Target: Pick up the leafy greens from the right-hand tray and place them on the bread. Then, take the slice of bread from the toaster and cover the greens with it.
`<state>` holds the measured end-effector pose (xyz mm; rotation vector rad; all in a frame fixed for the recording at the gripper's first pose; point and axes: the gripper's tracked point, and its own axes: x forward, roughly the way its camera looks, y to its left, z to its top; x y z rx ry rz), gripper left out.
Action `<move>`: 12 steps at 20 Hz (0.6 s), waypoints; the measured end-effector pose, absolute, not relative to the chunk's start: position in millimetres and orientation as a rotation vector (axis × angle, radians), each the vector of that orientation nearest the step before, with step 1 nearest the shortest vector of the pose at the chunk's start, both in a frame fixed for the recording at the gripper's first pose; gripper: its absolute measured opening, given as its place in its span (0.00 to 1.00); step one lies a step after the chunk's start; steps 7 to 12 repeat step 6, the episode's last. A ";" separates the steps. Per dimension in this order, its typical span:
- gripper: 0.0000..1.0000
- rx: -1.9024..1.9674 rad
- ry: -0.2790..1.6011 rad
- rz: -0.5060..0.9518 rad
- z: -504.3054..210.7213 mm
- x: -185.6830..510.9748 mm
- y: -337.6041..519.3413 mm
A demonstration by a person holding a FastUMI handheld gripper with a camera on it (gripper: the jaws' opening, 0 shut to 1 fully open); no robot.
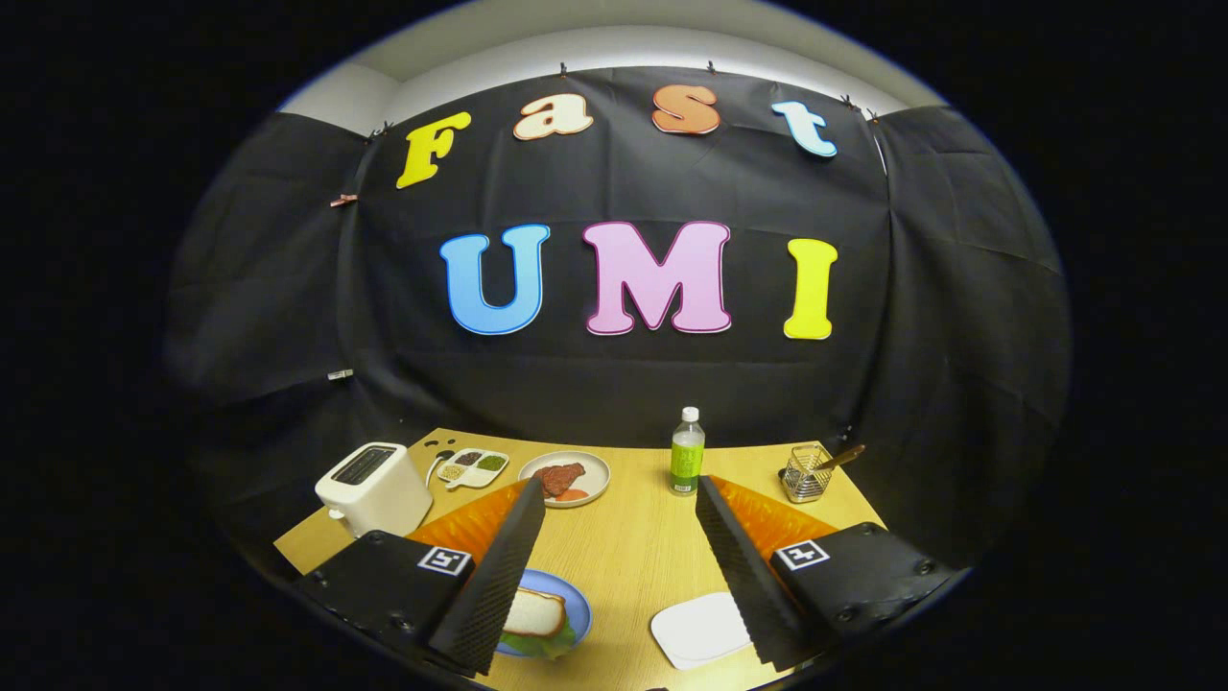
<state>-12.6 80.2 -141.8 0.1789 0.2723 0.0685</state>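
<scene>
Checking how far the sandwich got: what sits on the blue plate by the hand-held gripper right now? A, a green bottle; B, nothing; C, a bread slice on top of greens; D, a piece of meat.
C: on the blue plate a bread slice lies over the leafy greens, beside the open hand-held gripper.

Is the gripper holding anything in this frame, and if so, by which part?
Nothing is held. The gripper is open, its fingers spread wide with only bare table between them. The bread lies on greens on the blue plate, beside the left finger.
</scene>
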 end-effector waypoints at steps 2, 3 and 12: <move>0.99 0.176 0.272 0.064 -141.9 -10.3 79.3; 0.99 0.174 0.272 0.064 -141.0 -10.0 77.0; 0.99 0.169 0.273 0.065 -141.5 -9.7 75.7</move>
